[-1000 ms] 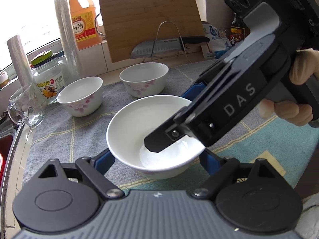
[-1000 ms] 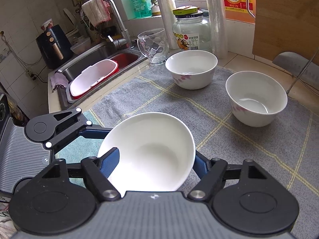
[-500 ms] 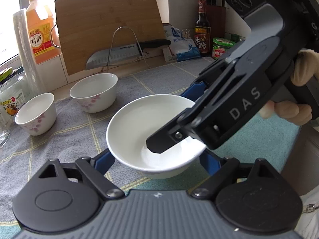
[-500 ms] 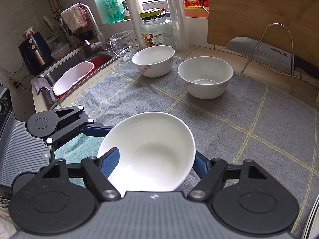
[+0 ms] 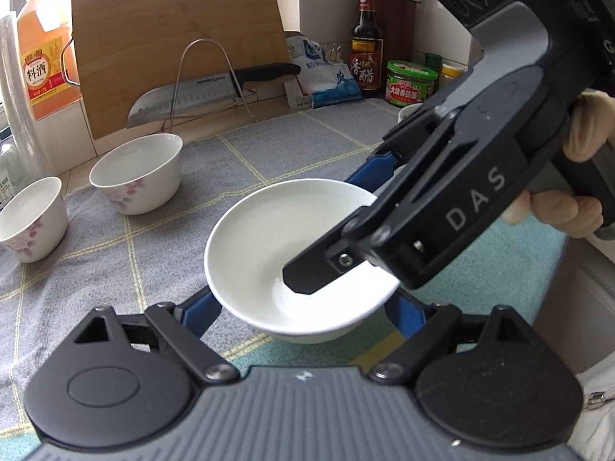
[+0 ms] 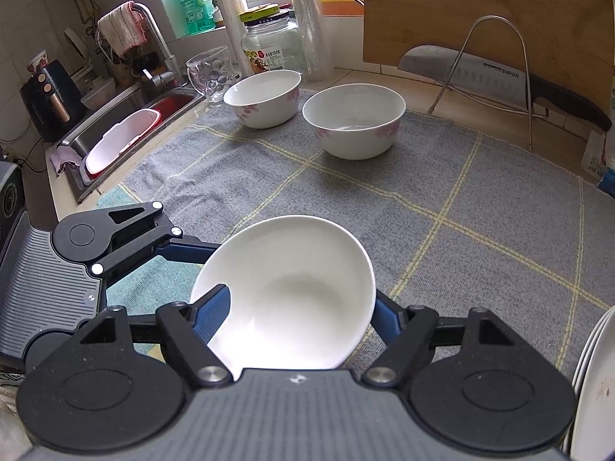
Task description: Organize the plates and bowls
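Observation:
A plain white bowl [image 5: 292, 246] [image 6: 296, 288] is held above the grey checked cloth. My left gripper [image 5: 303, 303] straddles it, blue fingers on both sides of its wall. My right gripper [image 6: 300, 307] is shut on its rim, one finger [image 6: 213, 313] inside the bowl, one outside; it shows from the side in the left wrist view [image 5: 442, 211]. Two white bowls with pink flowers stand on the cloth further back [image 6: 263, 96] [image 6: 353, 119], also in the left wrist view [image 5: 138, 171] [image 5: 30, 215]. White plates [image 6: 597, 384] show at the right edge.
A knife on a wire stand [image 6: 496, 77] and a wooden cutting board [image 6: 480, 7] stand at the back. A sink with a red-and-white tub [image 6: 119, 142], a glass mug [image 6: 209, 75] and jars are at the left. Sauce bottles and jars [image 5: 411, 84] stand at the back right.
Both grippers have carried the white bowl to the right across the cloth; the two flowered bowls and the sink have slid leftward in view, and the plates have appeared at the right.

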{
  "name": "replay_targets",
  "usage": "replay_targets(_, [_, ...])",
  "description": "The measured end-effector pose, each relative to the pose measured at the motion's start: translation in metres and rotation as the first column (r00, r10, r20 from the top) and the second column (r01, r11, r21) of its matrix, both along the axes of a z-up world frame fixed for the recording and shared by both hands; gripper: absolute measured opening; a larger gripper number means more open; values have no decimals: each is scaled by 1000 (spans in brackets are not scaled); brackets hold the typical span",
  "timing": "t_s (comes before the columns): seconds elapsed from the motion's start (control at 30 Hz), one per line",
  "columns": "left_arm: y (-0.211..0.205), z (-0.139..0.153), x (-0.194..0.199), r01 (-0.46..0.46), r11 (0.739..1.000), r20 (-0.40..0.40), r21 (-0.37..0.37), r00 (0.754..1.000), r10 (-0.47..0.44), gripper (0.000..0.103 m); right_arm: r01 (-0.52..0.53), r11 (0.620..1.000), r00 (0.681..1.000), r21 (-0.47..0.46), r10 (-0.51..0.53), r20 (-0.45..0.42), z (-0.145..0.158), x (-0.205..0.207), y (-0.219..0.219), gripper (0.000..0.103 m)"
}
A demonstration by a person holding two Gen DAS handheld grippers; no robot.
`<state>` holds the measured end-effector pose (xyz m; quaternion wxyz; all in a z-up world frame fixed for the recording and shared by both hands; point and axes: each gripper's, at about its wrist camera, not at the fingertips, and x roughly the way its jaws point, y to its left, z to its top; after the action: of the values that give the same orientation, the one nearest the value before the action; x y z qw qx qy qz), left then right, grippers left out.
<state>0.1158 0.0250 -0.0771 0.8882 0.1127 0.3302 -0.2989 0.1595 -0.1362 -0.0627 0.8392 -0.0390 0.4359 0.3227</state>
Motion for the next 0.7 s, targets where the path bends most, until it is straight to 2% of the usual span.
replay_targets(0.23, [0,-1,2,-4,1000,-12,-9,1000,3,91,1,1000,1000,8,-1,-9,-3,2,-2,82])
replay_targets(0.27, [0,-1,2,1,1000,-10,-11,1000,-1,91,1,1000,1000,9,-1,-9,-3,2,-2,84])
replay_targets(0.37, [-1,0,1,9,1000,6,8,1000,-9,99,16,1000,1000,19,-17,11,-2,2,-4,103])
replay_targets(0.7, [19,11,-6,7,1000,-20,-16,1000,-7,100,27,999,999,28,-28,23,5,8,-9,103])
